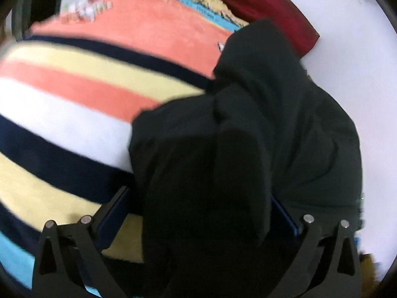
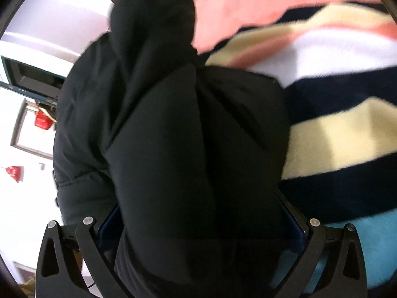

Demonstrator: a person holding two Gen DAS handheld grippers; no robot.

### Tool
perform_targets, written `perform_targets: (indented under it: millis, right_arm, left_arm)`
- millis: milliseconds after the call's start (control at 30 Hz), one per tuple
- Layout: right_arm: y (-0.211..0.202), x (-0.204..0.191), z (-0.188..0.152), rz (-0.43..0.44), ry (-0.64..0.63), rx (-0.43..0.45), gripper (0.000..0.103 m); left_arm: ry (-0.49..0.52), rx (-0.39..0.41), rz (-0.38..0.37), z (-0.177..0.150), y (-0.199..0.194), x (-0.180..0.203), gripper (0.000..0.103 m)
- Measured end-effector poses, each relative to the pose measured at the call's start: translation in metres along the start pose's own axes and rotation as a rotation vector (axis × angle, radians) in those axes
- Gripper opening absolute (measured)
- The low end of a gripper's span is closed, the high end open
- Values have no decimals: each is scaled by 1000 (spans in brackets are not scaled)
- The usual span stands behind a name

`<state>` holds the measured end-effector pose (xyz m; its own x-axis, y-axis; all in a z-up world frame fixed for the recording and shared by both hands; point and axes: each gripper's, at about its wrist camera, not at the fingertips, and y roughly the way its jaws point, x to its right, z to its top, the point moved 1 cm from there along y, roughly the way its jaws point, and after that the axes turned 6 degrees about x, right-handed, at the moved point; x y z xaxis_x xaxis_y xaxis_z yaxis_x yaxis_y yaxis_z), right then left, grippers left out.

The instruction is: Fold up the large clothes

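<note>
1. Presently, the left hand-held gripper [image 1: 198, 213] stood with its jaws spread wide. A thick fold of the black garment [image 1: 248, 129] lay bunched between the blue pads [image 1: 116, 213]; whether the pads pressed on the cloth could not be told, as the fabric hid the right-hand pad almost wholly.
2. The right hand-held gripper [image 2: 201, 213] was likewise spread wide, with a bulky roll of the same black garment [image 2: 173, 124] filling the gap between its fingers [image 2: 109, 228]. Contact with the pads could not be confirmed.
3. Both views were motion-blurred.
4. The black garment lay heaped on a striped blanket [image 1: 74, 87] with bands of coral, cream, white, navy and light blue. In the left wrist view the blanket ran to the left of the garment; in the right wrist view the blanket [image 2: 335, 99] ran to the right.
5. The garment looked padded, creased into several thick folds, narrowing towards the far end in both views.
6. A dark red cloth [image 1: 260, 7] lay at the far edge, just beyond the garment's far tip.
7. A white surface [image 1: 347, 62] was visible to the right of the garment in the left wrist view.
8. In the right wrist view, a dark-framed opening [image 2: 32, 77] and small red items [image 2: 42, 120] showed at the left, well apart from the garment.
</note>
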<state>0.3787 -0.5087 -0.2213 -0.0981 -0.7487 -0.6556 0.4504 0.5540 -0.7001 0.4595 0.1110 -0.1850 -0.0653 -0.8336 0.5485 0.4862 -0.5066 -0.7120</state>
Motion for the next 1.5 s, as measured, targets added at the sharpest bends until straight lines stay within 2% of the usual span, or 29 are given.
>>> perform_targets:
  millis: [167,300,333,367,400,467,500,533,667,767,867,1067,1200,1300,1400,1500]
  right_arm:
    - [17,3,2,66,-2,-45,102]
    - [21,1,-1,108,-17,-26,102]
    - [22,0,0,119,-21,-22,102]
    - [22,0,0,127,-22,-14,102]
    - [21,-2,0,130,-23,-3,102]
    - [18,-8,0,142,-34,28,86]
    - [15,-10,-1,150,-34,43,81]
    - [12,-13,-1,157,-34,60,71]
    - [0,-34,-1,132,-87,119,43]
    - [-15,-63,1,84,-174,166,33]
    - [-30,-89,4,68,-242,208,28]
    - [-78,-130,-9,116,-319,281,26]
    - [-96,-124,-34,142,-319,278,26]
    - [-88,-112,-44,137,-278,251,26]
    - [-70,-94,-54,68,-250,204,28]
    - [-63,-76,-58,30,-198,206,41]
  left_arm:
    - [-91,-51,-148,-3,11,-9,103]
    - [-89,-28,-198,-9,11,-4,100]
    - [-91,-25,-223,-12,10,-1,95]
    - [-90,-24,-238,-10,13,0,83]
    - [-92,-19,-273,-10,11,4,76]
    - [-92,-5,-299,-14,5,8,54]
    - [-94,6,-315,-15,1,11,50]
    - [-94,15,-325,-15,-2,14,43]
    - [-79,43,-344,-14,-13,24,32]
    - [-63,75,-372,-10,-28,37,29]
    - [-44,99,-388,-7,-43,51,29]
    - [-11,147,-429,-14,-90,64,29]
    - [11,160,-441,-30,-109,67,29]
    - [-8,115,-407,-43,-101,50,29]
    - [-26,72,-312,-54,-82,30,32]
    - [-73,70,-263,-54,-76,9,43]
